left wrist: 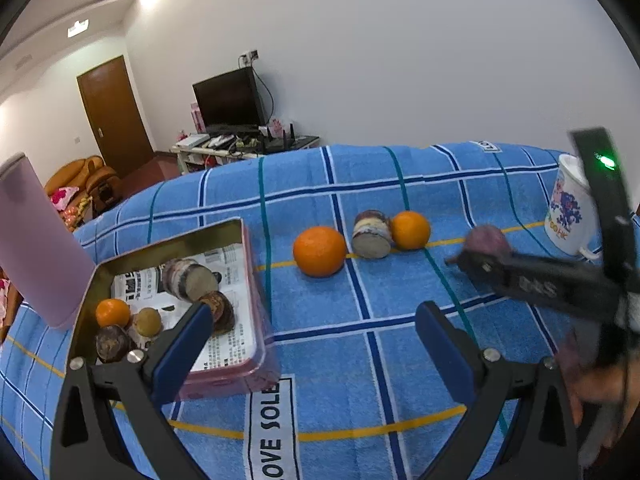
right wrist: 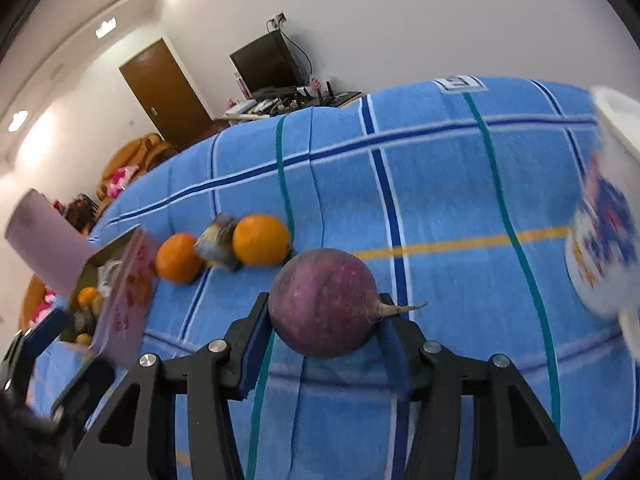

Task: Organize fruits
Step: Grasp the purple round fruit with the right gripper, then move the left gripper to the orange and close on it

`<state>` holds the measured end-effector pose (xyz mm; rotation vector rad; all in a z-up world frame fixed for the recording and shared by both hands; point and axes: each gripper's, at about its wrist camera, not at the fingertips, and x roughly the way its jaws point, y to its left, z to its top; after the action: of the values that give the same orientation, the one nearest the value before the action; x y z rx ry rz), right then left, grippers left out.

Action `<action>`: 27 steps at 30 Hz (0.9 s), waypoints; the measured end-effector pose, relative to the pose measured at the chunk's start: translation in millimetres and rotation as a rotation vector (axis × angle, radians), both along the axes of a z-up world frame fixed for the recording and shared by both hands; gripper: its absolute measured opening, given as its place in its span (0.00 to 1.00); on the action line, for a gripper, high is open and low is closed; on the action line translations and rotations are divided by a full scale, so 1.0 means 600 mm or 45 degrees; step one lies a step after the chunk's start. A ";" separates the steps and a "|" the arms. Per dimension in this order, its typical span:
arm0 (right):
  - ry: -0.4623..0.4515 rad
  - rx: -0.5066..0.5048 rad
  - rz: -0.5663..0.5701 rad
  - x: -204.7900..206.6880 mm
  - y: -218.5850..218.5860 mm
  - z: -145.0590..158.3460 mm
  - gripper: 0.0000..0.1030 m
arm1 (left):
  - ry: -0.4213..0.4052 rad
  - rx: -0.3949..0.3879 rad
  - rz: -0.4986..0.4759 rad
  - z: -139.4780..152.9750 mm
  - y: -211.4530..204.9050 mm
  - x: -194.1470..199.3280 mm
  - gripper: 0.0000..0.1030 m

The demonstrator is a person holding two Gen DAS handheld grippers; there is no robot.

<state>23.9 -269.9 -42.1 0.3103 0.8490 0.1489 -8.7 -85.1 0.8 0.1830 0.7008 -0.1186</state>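
A round purple radish [right wrist: 324, 302] with a pale root tail sits between the fingers of my right gripper [right wrist: 326, 312]; both pads touch its sides. In the left wrist view that right gripper [left wrist: 472, 258] reaches in from the right with the radish [left wrist: 486, 240] at its tip. Two oranges [left wrist: 319, 251] [left wrist: 410, 230] lie on the blue checked cloth with a cut purple yam piece [left wrist: 372, 240] between them. My left gripper [left wrist: 316, 320] hovers open and empty beside the open tin box [left wrist: 244, 264], which holds a small orange [left wrist: 113, 312], yam pieces and small round fruits on newspaper.
A white printed mug [left wrist: 568, 208] stands at the right of the cloth, close to the right gripper. The box's pink lid [left wrist: 36, 240] stands raised at the left. Behind the table are a TV stand, a door and a brown sofa.
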 end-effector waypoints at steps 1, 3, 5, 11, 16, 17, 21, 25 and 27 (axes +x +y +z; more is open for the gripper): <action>-0.008 0.007 0.001 -0.011 -0.004 0.002 0.51 | 0.001 -0.004 -0.003 0.001 -0.003 -0.001 0.99; -0.044 -0.015 0.003 -0.042 -0.007 0.008 0.51 | 0.022 -0.040 -0.005 0.001 -0.008 0.005 0.98; -0.083 -0.064 -0.004 -0.068 -0.009 0.014 0.51 | 0.051 -0.088 -0.021 0.002 -0.019 0.017 0.95; -0.113 -0.076 -0.043 -0.122 -0.046 0.021 0.51 | 0.174 -0.279 -0.182 -0.004 -0.088 0.061 0.72; -0.085 0.000 -0.048 -0.145 -0.078 0.015 0.51 | 0.220 -0.315 -0.250 -0.015 -0.140 0.110 0.71; -0.082 0.006 -0.048 -0.145 -0.080 0.015 0.51 | 0.236 -0.315 -0.247 -0.019 -0.148 0.120 0.68; -0.071 0.030 -0.020 -0.143 -0.079 0.012 0.51 | 0.332 -0.319 -0.230 -0.047 -0.180 0.163 0.59; -0.067 0.055 -0.014 -0.137 -0.078 0.011 0.51 | 0.349 -0.278 -0.191 -0.050 -0.202 0.184 0.54; -0.056 0.074 -0.019 -0.134 -0.084 0.006 0.51 | 0.376 -0.263 -0.154 -0.052 -0.201 0.193 0.54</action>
<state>-56.4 -320.6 -38.5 0.3664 0.7996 0.1659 107.0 -205.5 -30.6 0.0083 0.9661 -0.3372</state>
